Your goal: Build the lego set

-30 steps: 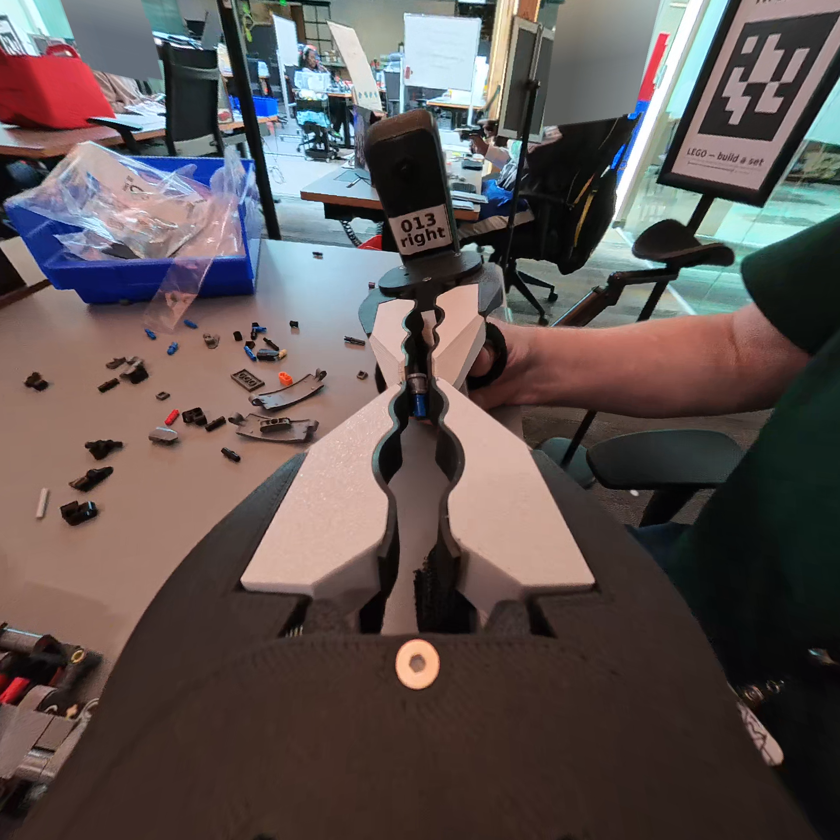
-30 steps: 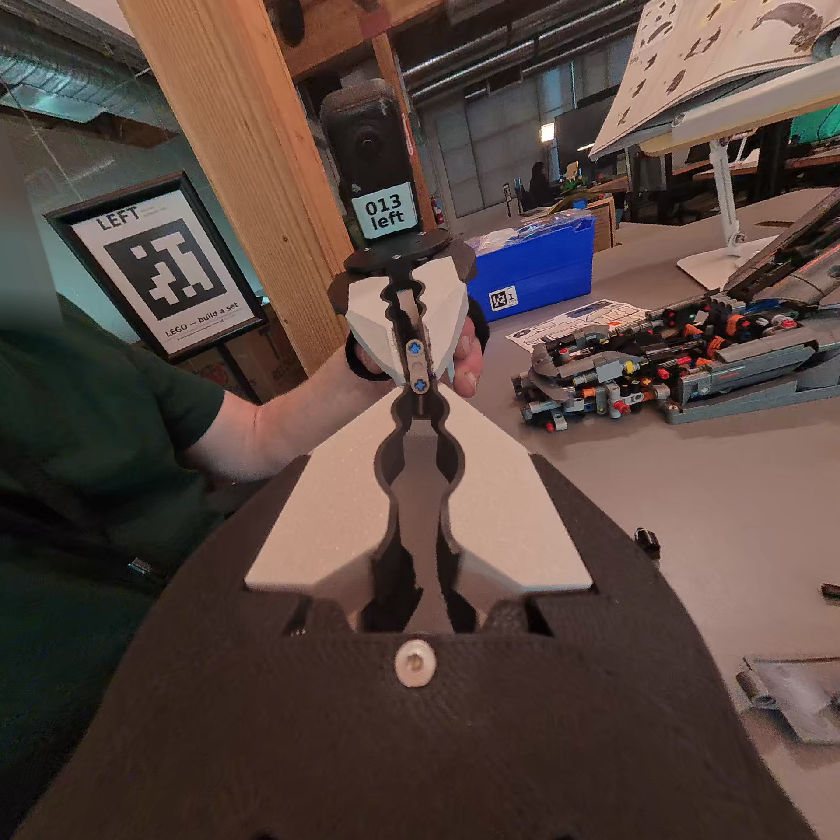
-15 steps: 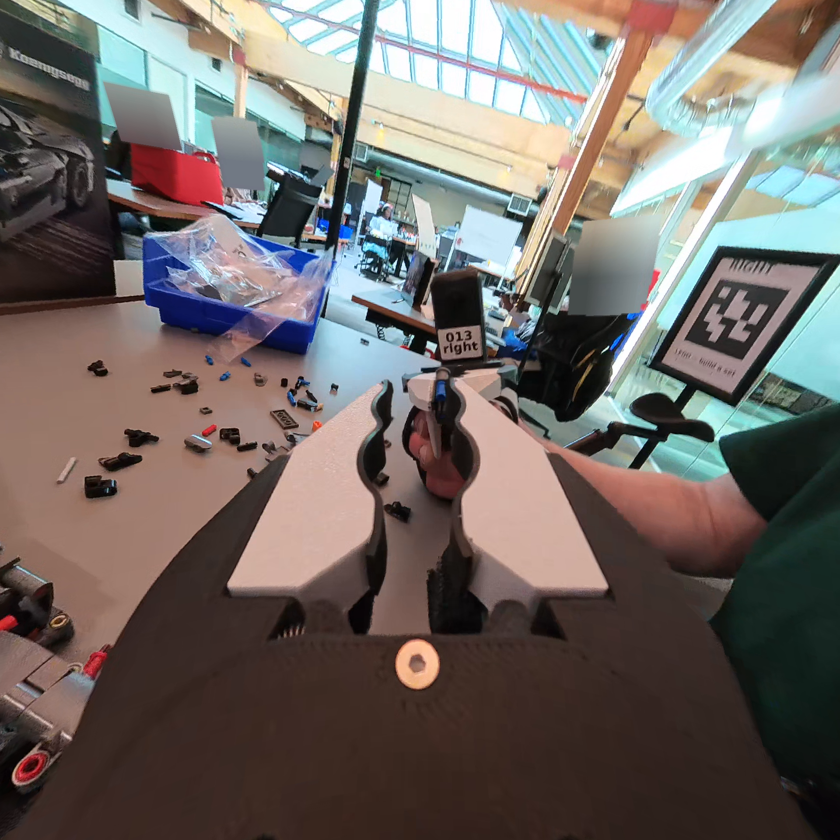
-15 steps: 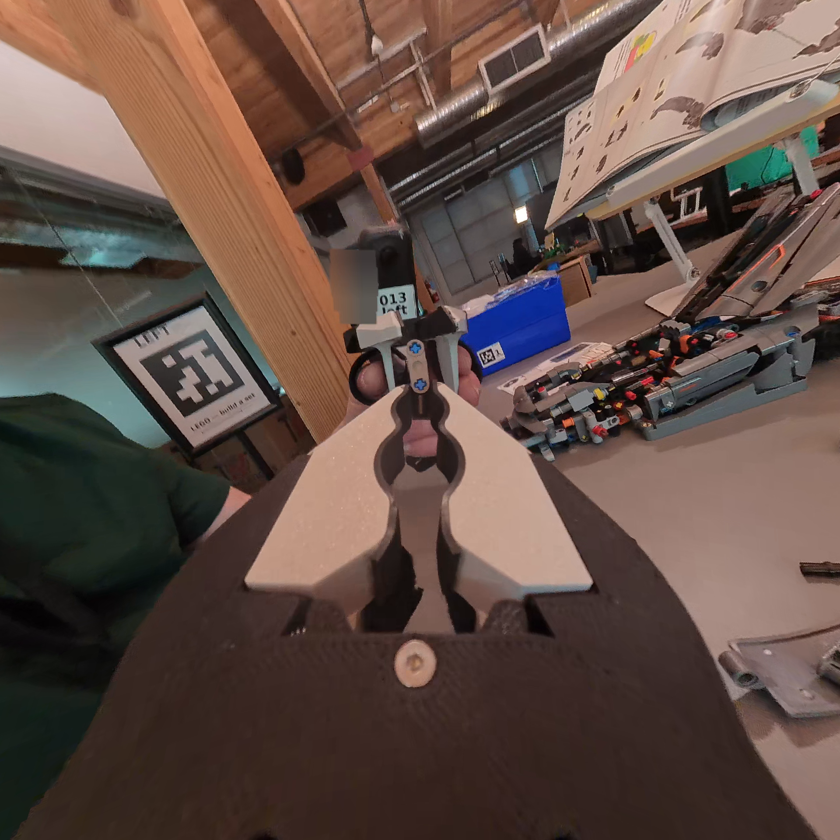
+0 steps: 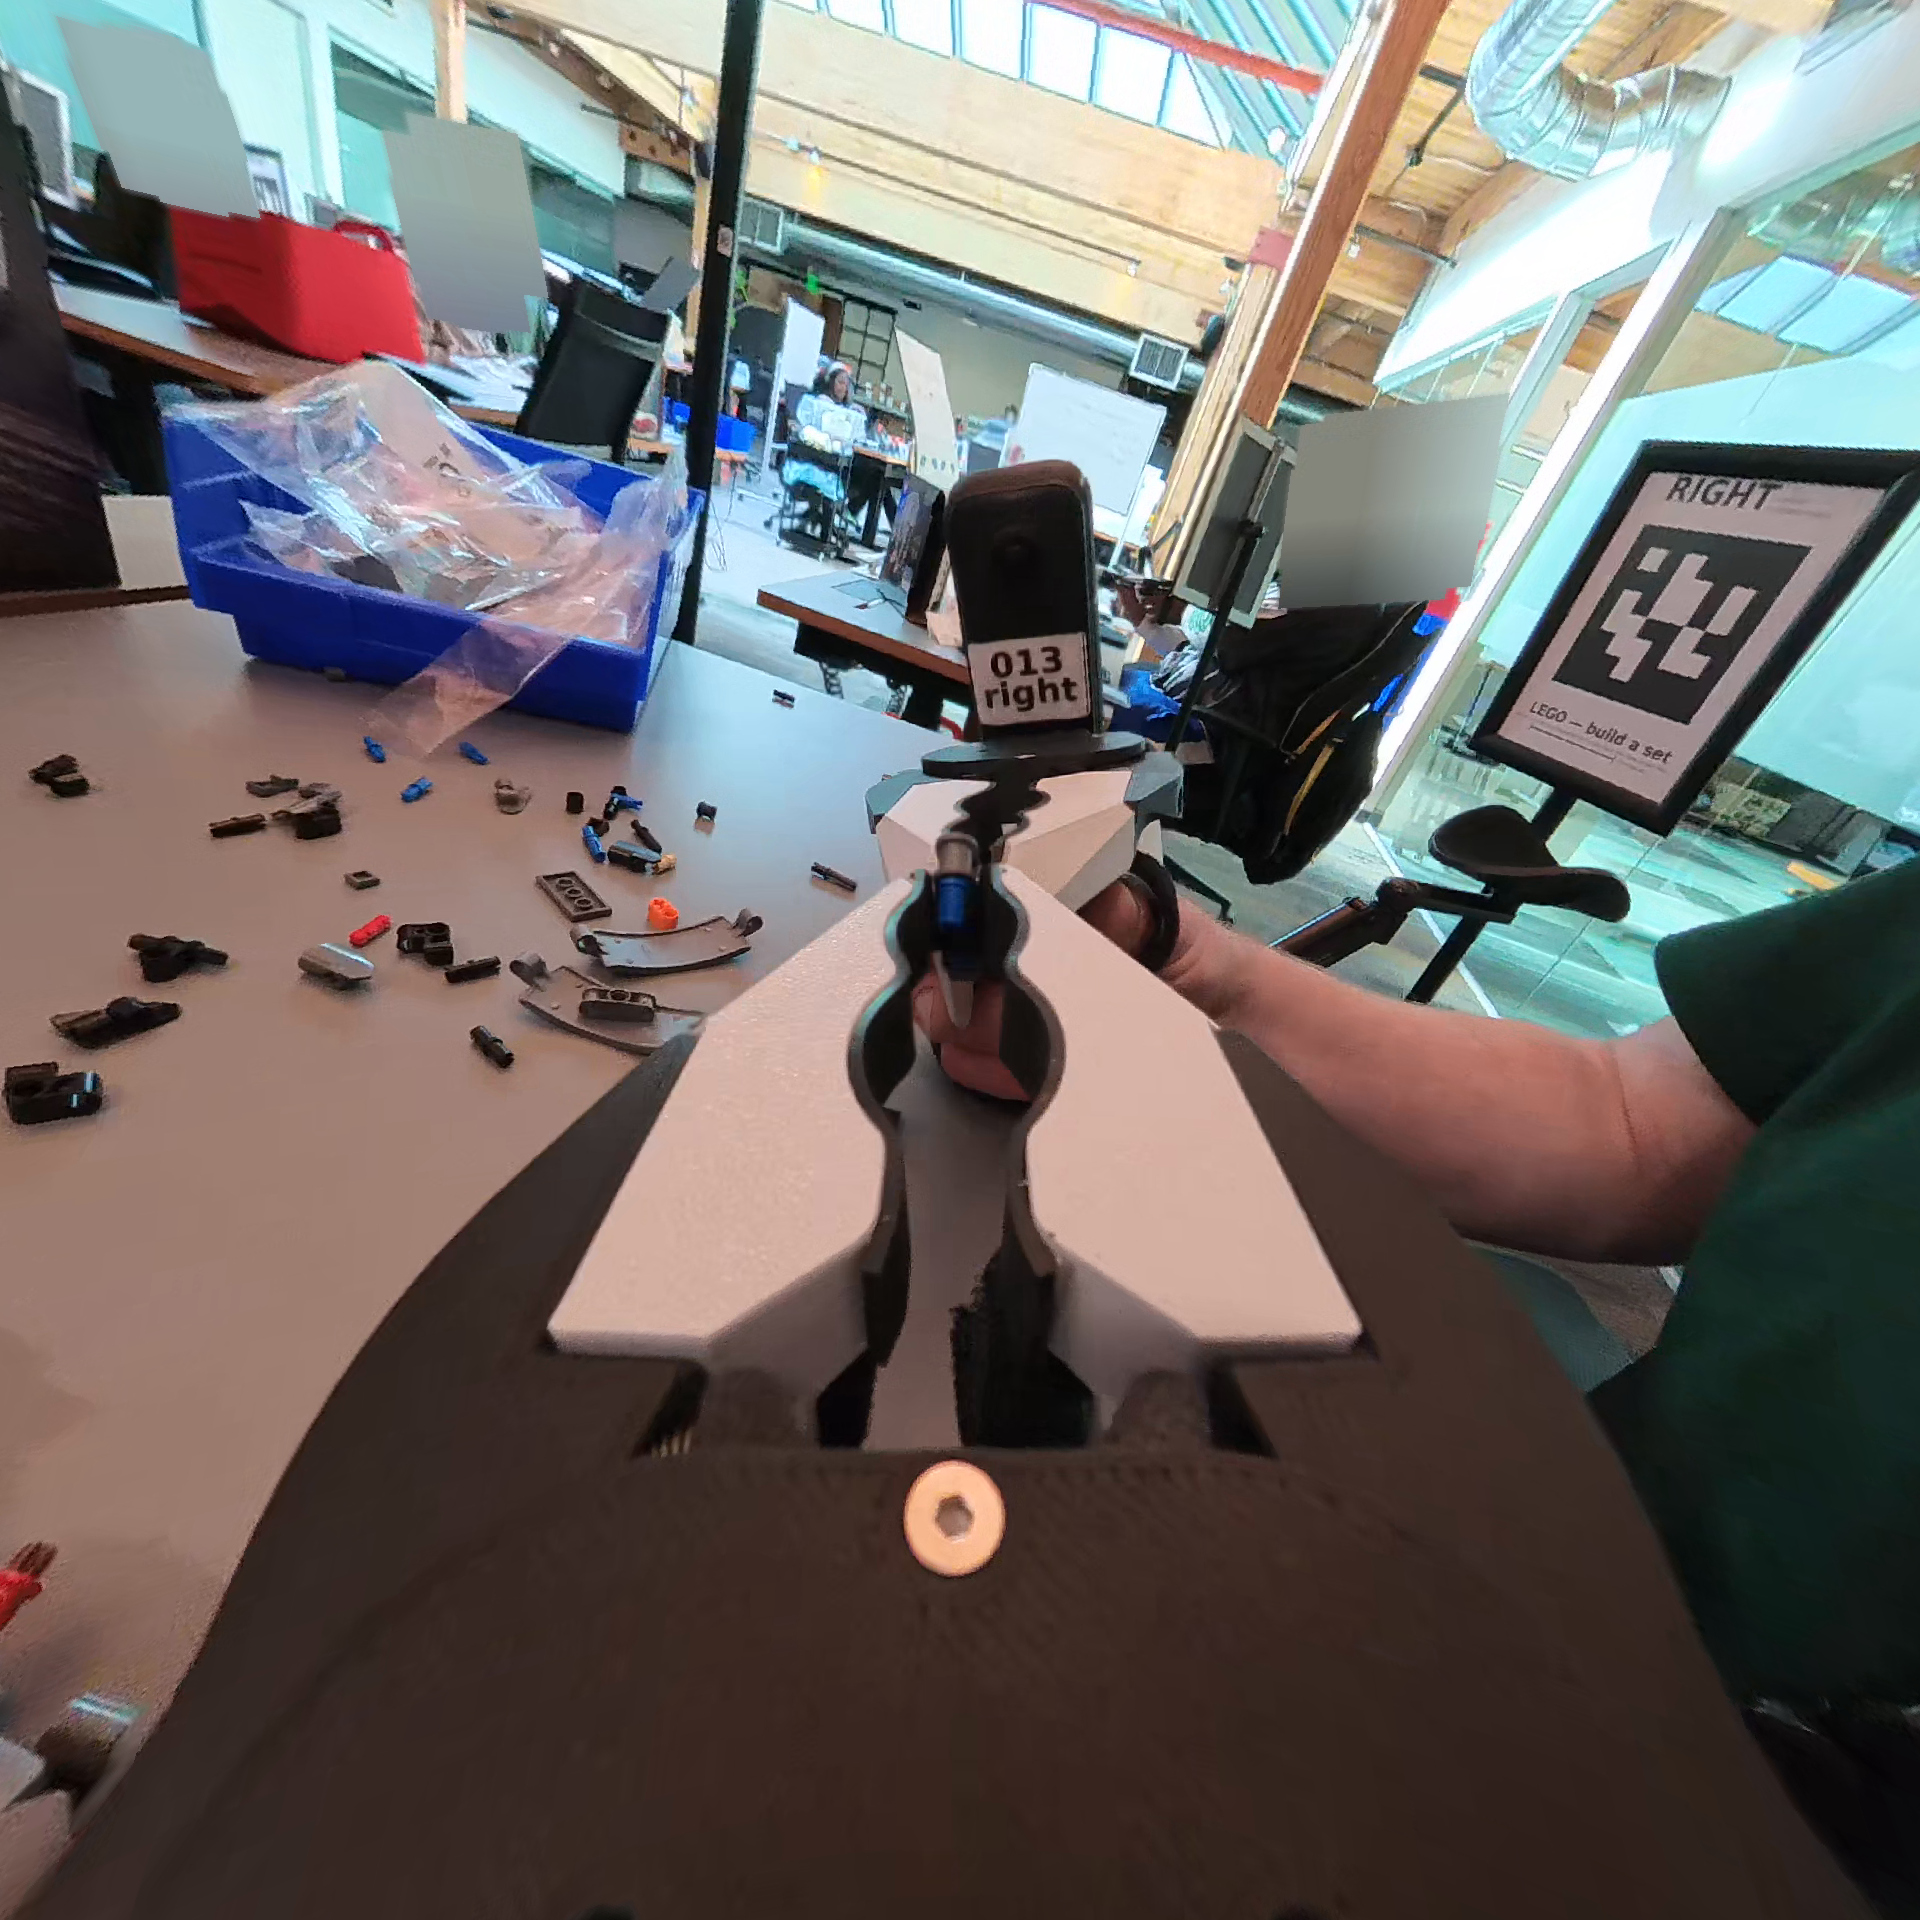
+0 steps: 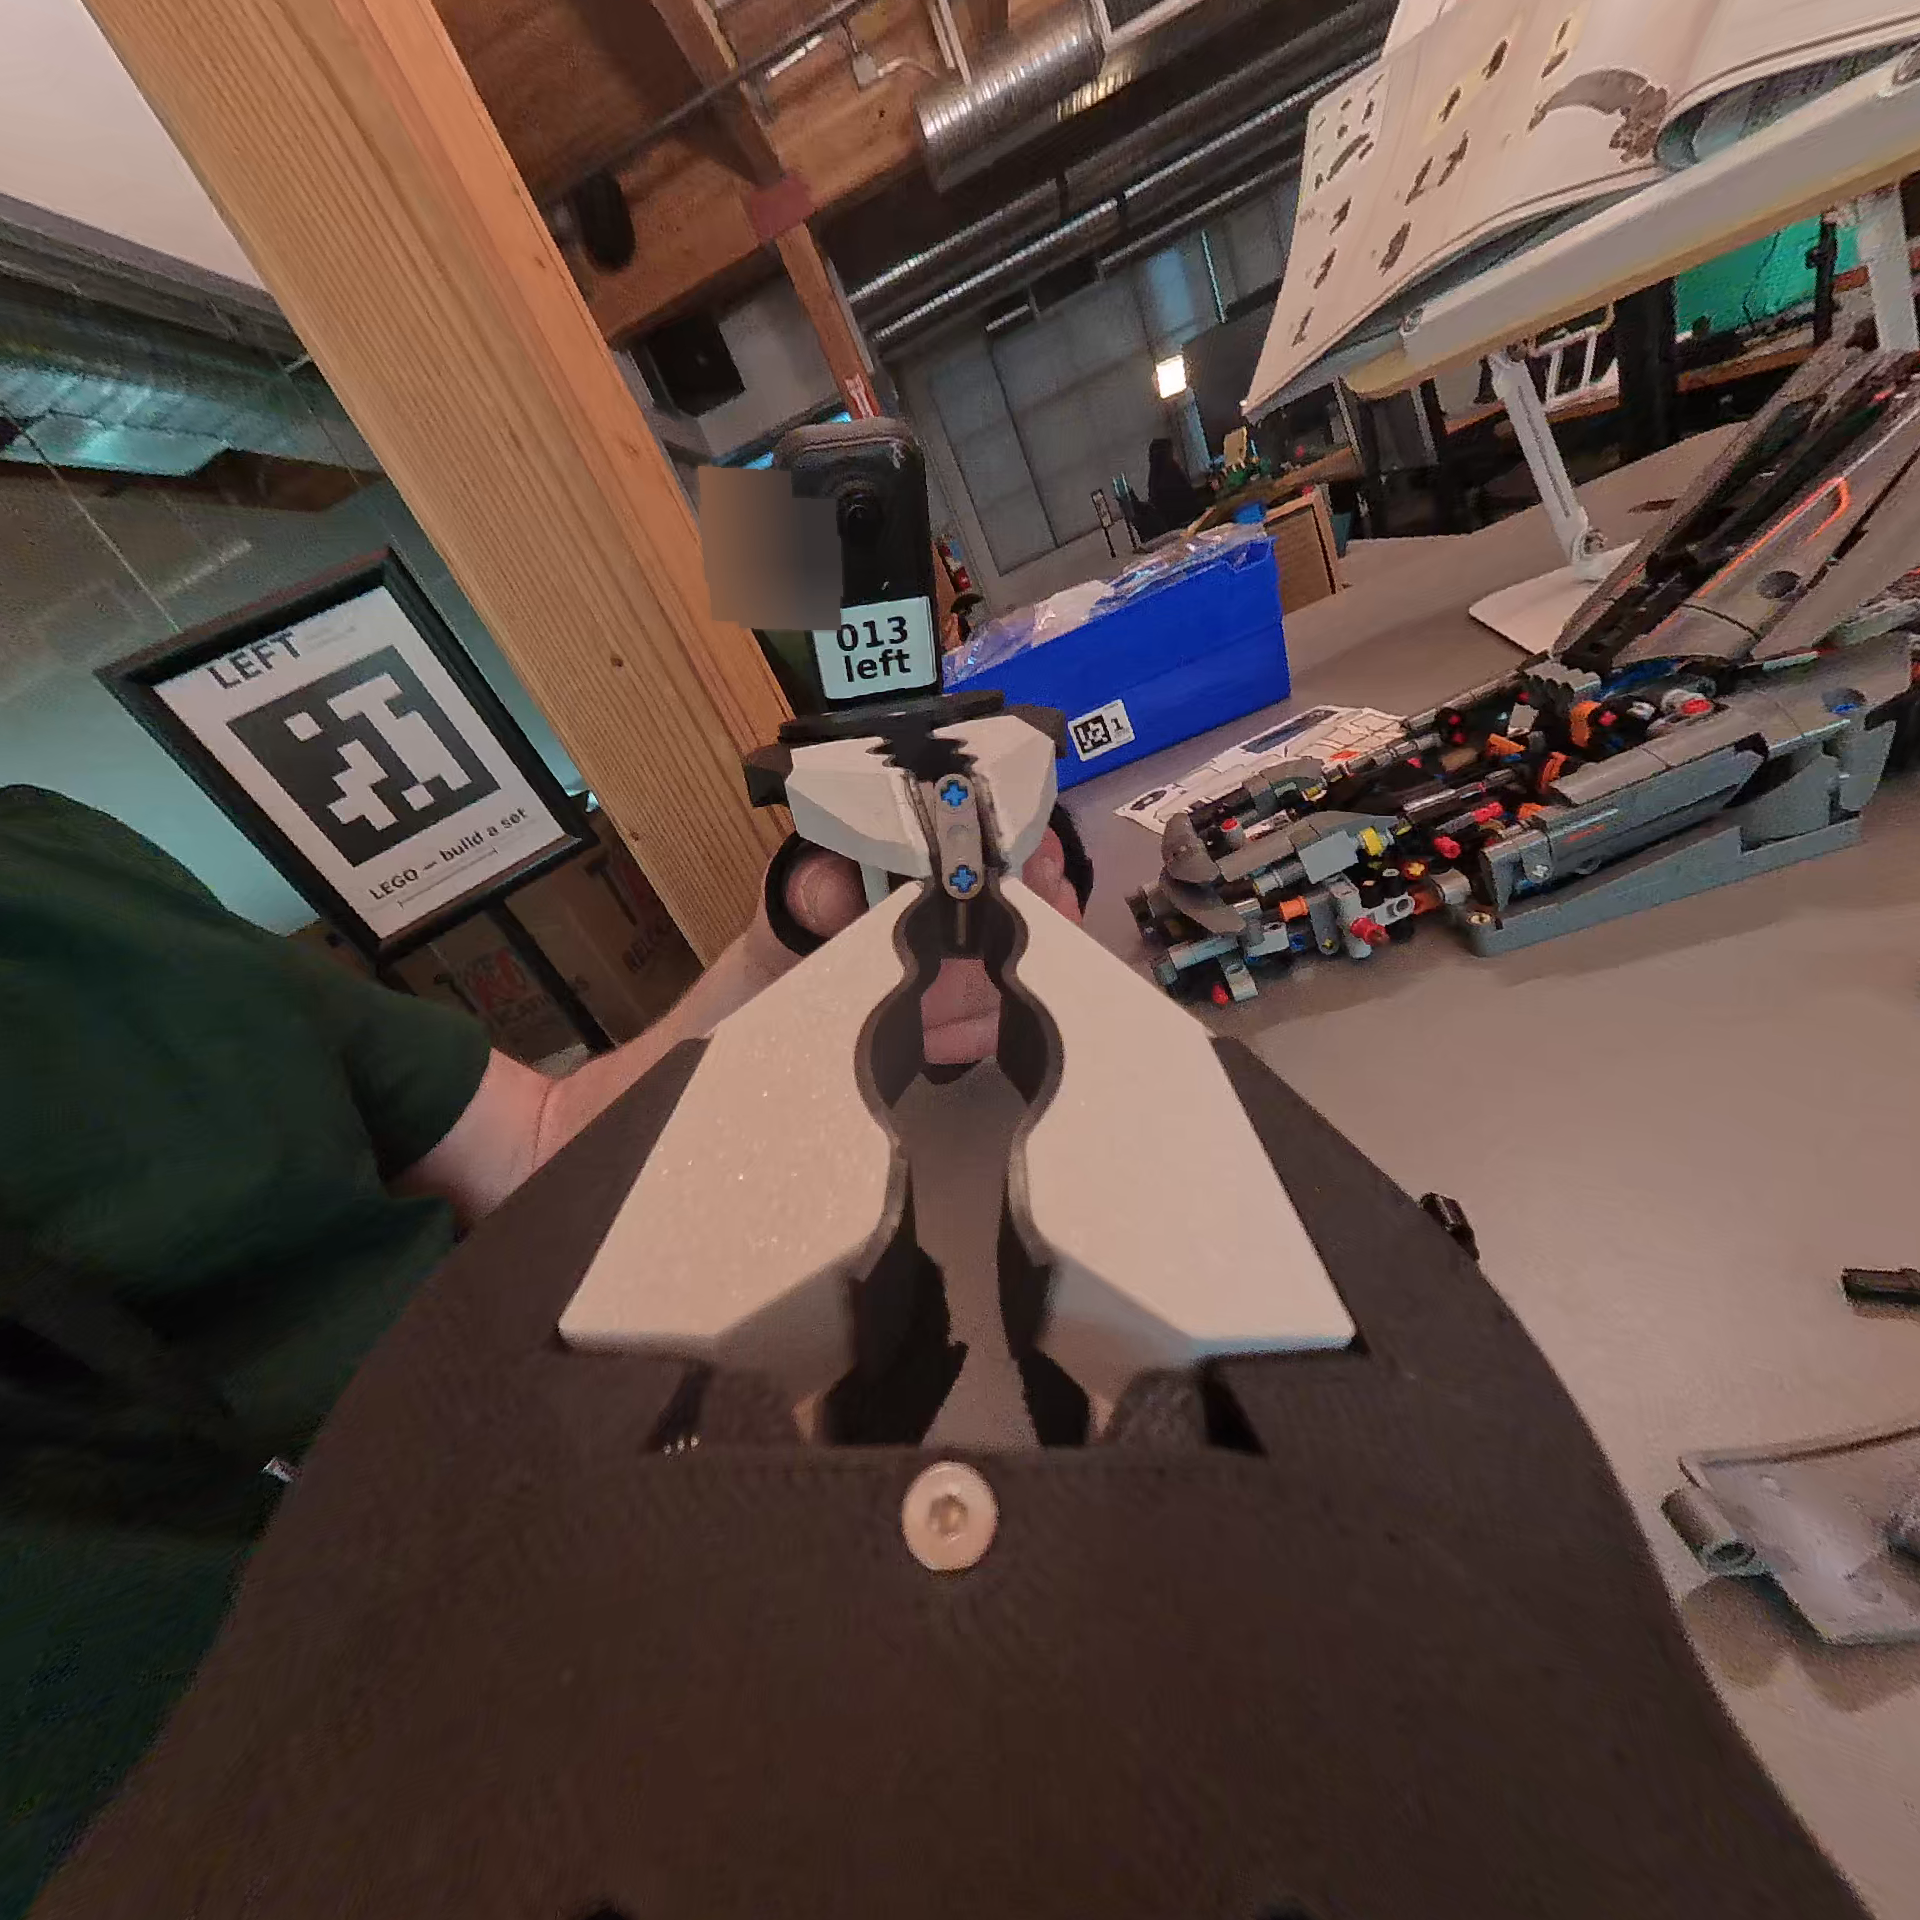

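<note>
On grey table [image 5: 260, 1195]: scattered lego pieces [image 5: 436, 935], blue bin [image 5: 416, 623].

Two hand-held grippers face each other tip to tip: the left hand-held gripper [image 5: 954, 914] and the right hand-held gripper [image 6: 961, 914]. One grey beam [image 6: 958, 836] with two blue pins sits between their tips. Left of the left one lie two grey curved panels [image 5: 665, 943], one orange piece [image 5: 662, 912] and one blue bin [image 5: 416, 623]. Right of the right one stands one part-built model [image 6: 1507, 831].
</note>
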### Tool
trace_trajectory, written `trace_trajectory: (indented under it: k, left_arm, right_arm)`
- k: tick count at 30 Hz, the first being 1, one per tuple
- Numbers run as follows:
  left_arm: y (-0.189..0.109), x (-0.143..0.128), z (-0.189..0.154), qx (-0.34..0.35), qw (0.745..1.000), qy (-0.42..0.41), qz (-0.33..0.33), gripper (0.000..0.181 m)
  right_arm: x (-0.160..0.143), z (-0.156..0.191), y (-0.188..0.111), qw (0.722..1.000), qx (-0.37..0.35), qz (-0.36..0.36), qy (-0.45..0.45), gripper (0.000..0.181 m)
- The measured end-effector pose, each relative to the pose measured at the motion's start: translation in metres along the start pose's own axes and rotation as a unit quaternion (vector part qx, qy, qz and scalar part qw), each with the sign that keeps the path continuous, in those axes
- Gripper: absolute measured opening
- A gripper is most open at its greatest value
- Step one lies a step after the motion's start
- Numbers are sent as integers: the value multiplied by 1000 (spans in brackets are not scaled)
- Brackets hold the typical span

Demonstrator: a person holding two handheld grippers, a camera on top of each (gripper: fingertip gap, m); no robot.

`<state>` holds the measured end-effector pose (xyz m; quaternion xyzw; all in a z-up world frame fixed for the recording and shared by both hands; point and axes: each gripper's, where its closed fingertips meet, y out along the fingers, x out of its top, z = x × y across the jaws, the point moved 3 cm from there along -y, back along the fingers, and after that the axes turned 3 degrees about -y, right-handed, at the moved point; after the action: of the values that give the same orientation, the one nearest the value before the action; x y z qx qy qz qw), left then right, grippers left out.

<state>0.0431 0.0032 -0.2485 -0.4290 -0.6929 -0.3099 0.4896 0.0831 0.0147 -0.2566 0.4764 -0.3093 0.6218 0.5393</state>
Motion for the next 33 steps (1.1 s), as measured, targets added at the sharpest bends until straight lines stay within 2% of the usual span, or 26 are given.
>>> trace_trajectory:
  k: [4, 7, 9, 12, 15, 17, 20, 25, 28, 33]
  left_arm:
    - [-4, -3, 5, 21, 1000, -1, -18, 5]
    - [-4, -4, 11, 28, 999, -28, -32, 5]
    - [-7, 0, 15, 30, 997, -51, -54, 5]
    - [-13, 5, 19, 27, 995, -71, -70, 5]
    - [-13, 6, 19, 31, 994, -81, -70, 5]
    - [-12, 6, 18, 34, 992, -92, -77, 5]
    - [-12, 8, 16, 31, 990, -110, -87, 5]
    - [-12, 7, 11, 13, 986, -139, -89, 5]
    - [-14, 9, 9, 0, 984, -153, -97, 5]
    - [-22, 12, 4, 1, 983, -146, -110, 13]
  right_arm:
    - [-3, -4, 4, 1000, -22, 16, -2, 8]
    - [-3, -4, 5, 999, -35, 21, -4, 22]
    - [-2, -4, 2, 996, -79, 23, -43, 32]
    - [0, -4, -6, 987, -135, 32, -85, 33]
    - [2, -2, -5, 959, -207, 80, -178, 35]
    - [5, 0, 2, 928, -256, 112, -245, 39]
    - [5, 2, 11, 881, -302, 155, -330, 33]
    - [4, 2, 20, 841, -338, 172, -385, 14]
    - [7, 4, 21, 839, -340, 163, -391, 14]
    - [10, 9, 24, 861, -322, 137, -369, 15]
